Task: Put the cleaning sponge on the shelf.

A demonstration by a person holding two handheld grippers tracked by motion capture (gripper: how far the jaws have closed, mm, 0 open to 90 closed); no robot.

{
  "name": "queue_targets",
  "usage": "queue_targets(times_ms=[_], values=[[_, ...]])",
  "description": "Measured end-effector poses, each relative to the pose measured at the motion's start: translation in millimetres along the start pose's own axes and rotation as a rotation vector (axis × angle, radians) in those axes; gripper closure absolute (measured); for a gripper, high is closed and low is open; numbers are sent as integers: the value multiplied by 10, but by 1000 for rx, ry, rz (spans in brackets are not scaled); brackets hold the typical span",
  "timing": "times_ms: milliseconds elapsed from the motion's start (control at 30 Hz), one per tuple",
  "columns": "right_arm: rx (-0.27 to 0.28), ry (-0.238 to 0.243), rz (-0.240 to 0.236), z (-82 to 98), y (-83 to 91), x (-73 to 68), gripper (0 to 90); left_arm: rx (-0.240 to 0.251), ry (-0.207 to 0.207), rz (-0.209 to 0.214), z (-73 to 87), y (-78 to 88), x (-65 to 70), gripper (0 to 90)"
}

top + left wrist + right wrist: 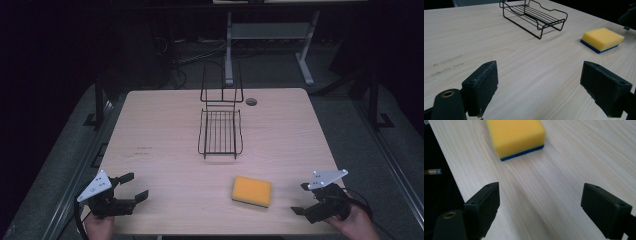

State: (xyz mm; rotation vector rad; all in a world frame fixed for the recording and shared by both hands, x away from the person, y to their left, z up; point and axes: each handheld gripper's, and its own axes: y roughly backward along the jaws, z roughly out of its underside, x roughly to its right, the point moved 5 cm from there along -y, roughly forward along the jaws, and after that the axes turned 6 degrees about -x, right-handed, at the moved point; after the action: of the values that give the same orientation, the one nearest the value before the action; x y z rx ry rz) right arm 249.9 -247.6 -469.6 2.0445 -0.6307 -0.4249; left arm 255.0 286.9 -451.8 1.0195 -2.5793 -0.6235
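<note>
Sponge [251, 191] work is what I read here, and the wooden table [160, 130] is the biggest thing I have to work on, so I take the wire rack [220, 131] standing on it as my landmark. That black rack sits upright past the table's middle, empty, with a tall wire back on its far side. The sponge, yellow on top with a blue base layer, lies flat on the bare wood, nearer to me than the rack and a little to its right, well apart from it.

My right gripper [303, 198] hovers at the near edge, farther right of the rack than the sponge is, jaws spread wide with nothing between them. In the right gripper view the sponge [516, 137] lies ahead and to the left of the line between the jaws, not yet between them. My left gripper [134, 185] waits near the edge on the rack's left side, also spread wide and empty.

I judge this as the approach step, before any grasp. Next I would swing the right gripper toward the sponge, line the jaws across its shorter sides, lower to the table and close gently, since foam squashes. The rack looks like the likely destination.
</note>
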Motion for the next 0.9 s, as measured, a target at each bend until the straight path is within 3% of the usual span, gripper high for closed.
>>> queue_targets(times_ms=[533, 900], values=[[9, 48, -42, -137, -4, -52, 149, -5, -4, -1, 2, -6, 12, 141], [-1, 101, -71, -326, -42, -119, 150, -2, -10, -4, -2, 10, 6, 140]])
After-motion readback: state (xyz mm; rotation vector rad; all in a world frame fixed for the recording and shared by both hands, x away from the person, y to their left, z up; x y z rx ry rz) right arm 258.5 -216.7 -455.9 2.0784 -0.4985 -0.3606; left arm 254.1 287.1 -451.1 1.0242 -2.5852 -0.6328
